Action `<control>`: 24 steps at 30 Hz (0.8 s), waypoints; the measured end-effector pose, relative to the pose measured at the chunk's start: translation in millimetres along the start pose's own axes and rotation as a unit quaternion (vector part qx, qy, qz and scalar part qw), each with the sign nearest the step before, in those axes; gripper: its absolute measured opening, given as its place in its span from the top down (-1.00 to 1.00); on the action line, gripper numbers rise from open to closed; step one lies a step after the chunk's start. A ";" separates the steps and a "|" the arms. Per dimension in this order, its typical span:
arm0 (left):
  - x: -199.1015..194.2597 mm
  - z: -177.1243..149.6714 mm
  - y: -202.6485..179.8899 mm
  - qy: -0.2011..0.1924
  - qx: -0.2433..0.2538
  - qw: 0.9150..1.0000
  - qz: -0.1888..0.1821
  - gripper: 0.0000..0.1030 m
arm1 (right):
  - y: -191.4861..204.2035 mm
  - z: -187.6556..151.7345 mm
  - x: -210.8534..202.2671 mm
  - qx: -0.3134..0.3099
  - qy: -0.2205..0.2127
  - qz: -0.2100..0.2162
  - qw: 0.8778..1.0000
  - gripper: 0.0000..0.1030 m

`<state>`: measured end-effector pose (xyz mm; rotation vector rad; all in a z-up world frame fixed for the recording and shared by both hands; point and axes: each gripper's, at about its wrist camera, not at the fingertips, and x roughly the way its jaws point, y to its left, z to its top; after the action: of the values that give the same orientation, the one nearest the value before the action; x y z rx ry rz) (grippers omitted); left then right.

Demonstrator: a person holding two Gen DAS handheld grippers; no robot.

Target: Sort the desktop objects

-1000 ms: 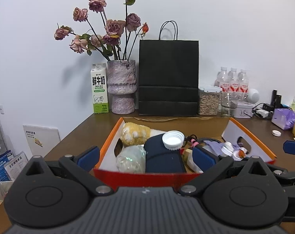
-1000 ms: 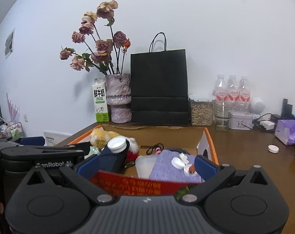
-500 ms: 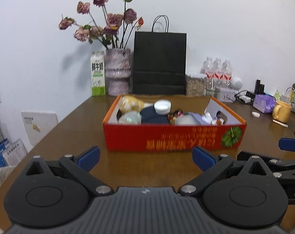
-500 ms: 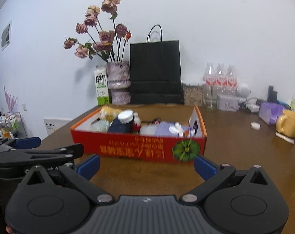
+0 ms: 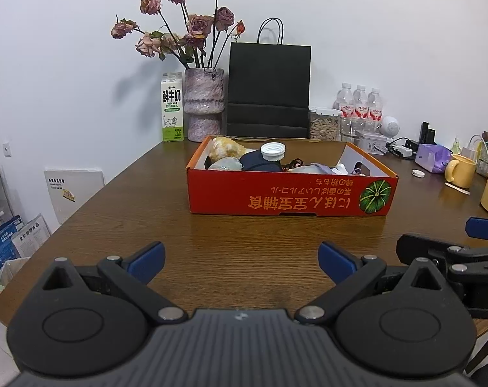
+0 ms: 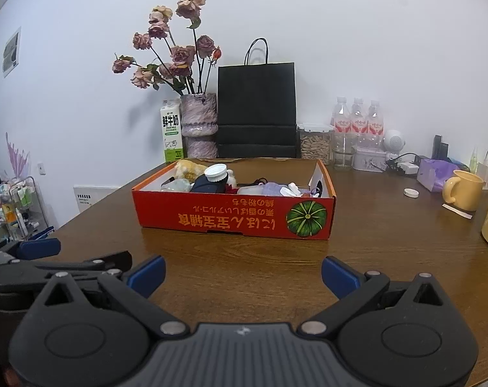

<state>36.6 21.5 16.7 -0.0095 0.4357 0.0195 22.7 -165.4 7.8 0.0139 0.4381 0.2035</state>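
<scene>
Hovering low over the table [image 5: 244, 248], left gripper [image 5: 240, 262] and right gripper [image 6: 243, 274] are both sitting spread apart, holding nothing. Red box [image 5: 289, 195] of sorted objects is standing at 12 o'clock, well apart. Judging sorting nearly finished; any next move is calling for a fresh reach toward 12 o'clock.

Dark wood-grain worktop [image 5: 244, 235], red cardboard box [image 5: 289, 193] of mixed objects at its middle, milk carton [image 5: 172, 111], vase of dried roses [image 5: 204, 103], black paper bag [image 5: 269, 96] and water bottles [image 5: 360, 103] along the back wall, yellow mug [image 5: 460, 171] and white cap [image 5: 417, 173] at right.
</scene>
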 end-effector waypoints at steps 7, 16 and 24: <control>-0.2 -0.2 -0.8 -0.001 0.003 1.000 0.001 -1.00 | -0.8 0.8 0.4 0.002 0.003 0.001 1.000 -1.00; -0.5 -0.5 -1.0 -0.002 0.004 1.000 0.003 -1.00 | -1.3 0.0 0.0 0.001 0.002 0.000 1.000 -1.00; -0.6 -1.2 -0.3 -0.002 0.005 1.000 0.004 -1.00 | -1.6 -0.3 0.0 0.000 0.001 -0.001 1.000 -1.00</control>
<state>35.6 21.2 15.9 0.0019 0.4323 0.0249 22.8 -167.0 7.5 0.0141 0.4407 0.2022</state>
